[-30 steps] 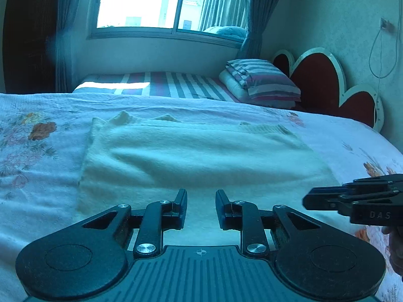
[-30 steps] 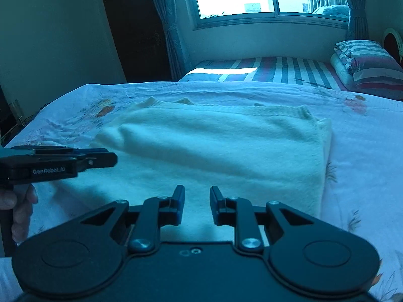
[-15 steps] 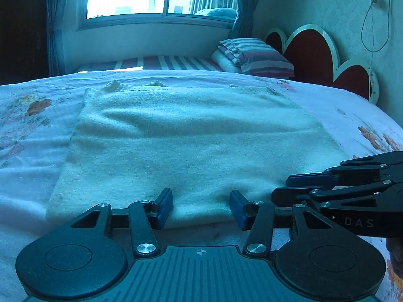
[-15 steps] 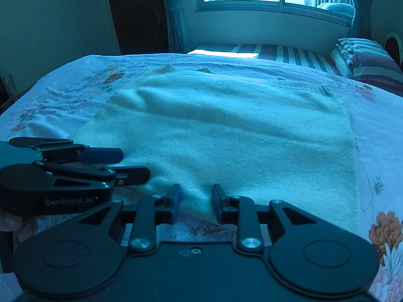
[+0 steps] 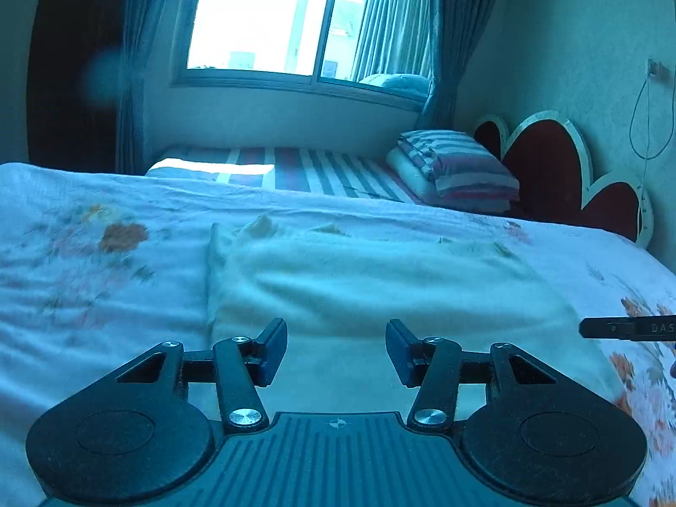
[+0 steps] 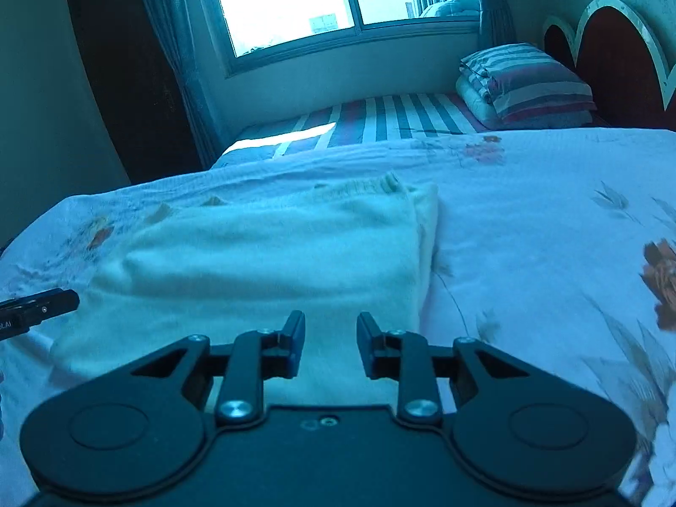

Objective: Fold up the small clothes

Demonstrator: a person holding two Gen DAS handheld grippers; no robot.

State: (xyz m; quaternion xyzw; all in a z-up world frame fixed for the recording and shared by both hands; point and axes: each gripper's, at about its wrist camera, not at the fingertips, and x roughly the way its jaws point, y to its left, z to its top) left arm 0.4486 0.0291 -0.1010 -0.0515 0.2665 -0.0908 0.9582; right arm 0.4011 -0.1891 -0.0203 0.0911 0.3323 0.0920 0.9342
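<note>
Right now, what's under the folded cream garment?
The garment lies flat on the floral bedspread, which shows all round it. Its right edge shows stacked layers. Anything tucked between those layers, or between garment and spread, is covered.

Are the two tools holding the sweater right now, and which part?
No, nothing is held. The left tool and the right tool are both opening, empty, above the near edge of the folded sweater.
</note>
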